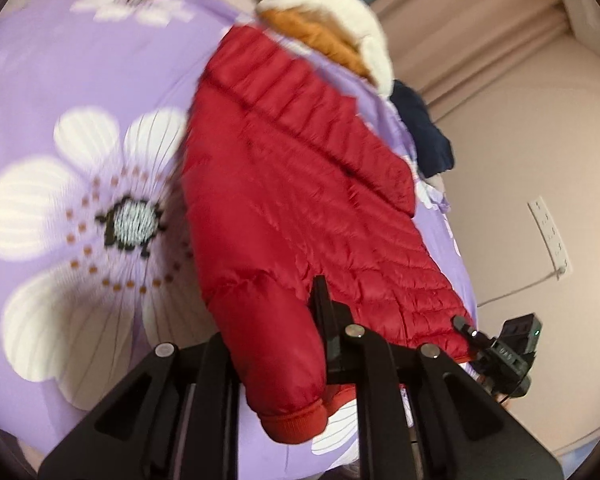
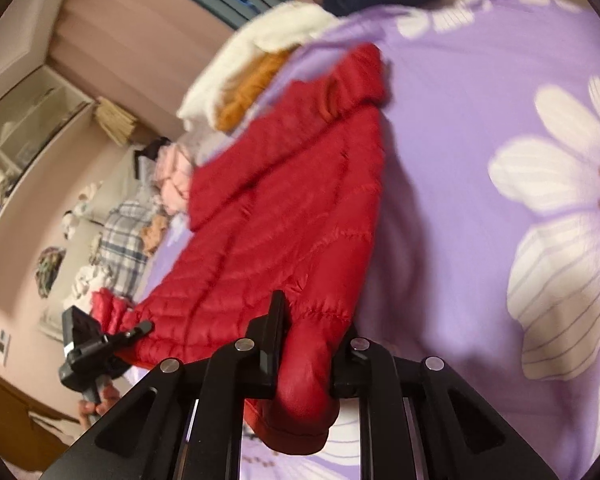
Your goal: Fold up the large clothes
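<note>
Red jacket (image 1: 300,200) beside cream fleece (image 1: 340,4), navy garment (image 1: 424,136)

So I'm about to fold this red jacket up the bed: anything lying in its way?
Nothing on the sheet beside it. The white and orange clothes sit just past the red jacket collar; both tongs grip its cuffs.

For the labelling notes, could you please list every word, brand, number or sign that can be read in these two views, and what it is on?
None can be read.
Other gripper's camera block: faint marks, too blurred.
Wall socket strip: no legible marking.
Red puffer jacket: no label showing.
Purple flowered sheet: pattern only.
</note>
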Demonstrator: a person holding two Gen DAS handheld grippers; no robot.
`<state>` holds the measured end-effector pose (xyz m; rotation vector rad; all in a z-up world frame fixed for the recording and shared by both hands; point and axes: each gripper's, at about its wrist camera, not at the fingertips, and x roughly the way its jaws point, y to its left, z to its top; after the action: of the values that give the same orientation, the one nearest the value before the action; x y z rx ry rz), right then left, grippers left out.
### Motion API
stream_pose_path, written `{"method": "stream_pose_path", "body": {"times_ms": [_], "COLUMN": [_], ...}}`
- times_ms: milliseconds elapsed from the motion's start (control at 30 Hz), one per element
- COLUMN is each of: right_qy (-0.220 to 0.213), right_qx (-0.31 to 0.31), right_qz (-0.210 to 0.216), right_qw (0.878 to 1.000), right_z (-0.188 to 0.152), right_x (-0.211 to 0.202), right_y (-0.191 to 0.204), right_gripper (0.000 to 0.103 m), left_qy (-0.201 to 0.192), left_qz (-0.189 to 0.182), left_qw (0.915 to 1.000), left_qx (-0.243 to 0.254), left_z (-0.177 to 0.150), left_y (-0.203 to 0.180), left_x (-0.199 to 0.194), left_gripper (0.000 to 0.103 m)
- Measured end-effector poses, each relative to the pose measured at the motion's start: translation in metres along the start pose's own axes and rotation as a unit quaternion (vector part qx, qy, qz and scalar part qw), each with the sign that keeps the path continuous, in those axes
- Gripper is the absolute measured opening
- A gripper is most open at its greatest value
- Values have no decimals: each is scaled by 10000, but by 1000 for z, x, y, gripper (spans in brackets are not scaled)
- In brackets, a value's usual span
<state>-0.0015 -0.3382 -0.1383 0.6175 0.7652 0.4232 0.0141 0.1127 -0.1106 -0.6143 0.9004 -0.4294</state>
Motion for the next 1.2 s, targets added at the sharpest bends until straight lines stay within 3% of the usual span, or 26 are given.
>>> {"method": "stream_pose_path", "body": {"times_ms": [233, 433, 667, 933, 1067, 1200], "right_qy": [-393, -730, -1134, -1520, -1603, -1474], "right_qx": [-653, -1242, -2006, -2570, -2547, -2273], "right_qz": [286, 649, 1208, 1639, 1661, 1433], "right_qw": [9967, 9874, 9656, 9402, 9391, 9519], "right_z": [11, 17, 16, 12, 18, 29], "right_x": [-33, -68, -117, -152, -148, -132], "right_y": [32, 58, 90, 114, 112, 98], "right_gripper": [17, 17, 17, 17, 17, 17], "left_qy": [-484, -836, -1354, -1711, -1749, -1552], "left_qz": [-223, -735, -1485, -1800, -1671, -1399], "left_qw": [9938, 9850, 9660, 9485, 9525, 9650], "left_qx": [972, 1316, 1628, 1965, 1848, 1586], "left_z": [7, 5, 0, -2, 7, 20], "left_y": [-46, -69, -93, -108, -101, -90], "left_x": [-38, -76, -134, -170, -159, -132], "left_gripper": [14, 14, 15, 16, 16, 17]}}
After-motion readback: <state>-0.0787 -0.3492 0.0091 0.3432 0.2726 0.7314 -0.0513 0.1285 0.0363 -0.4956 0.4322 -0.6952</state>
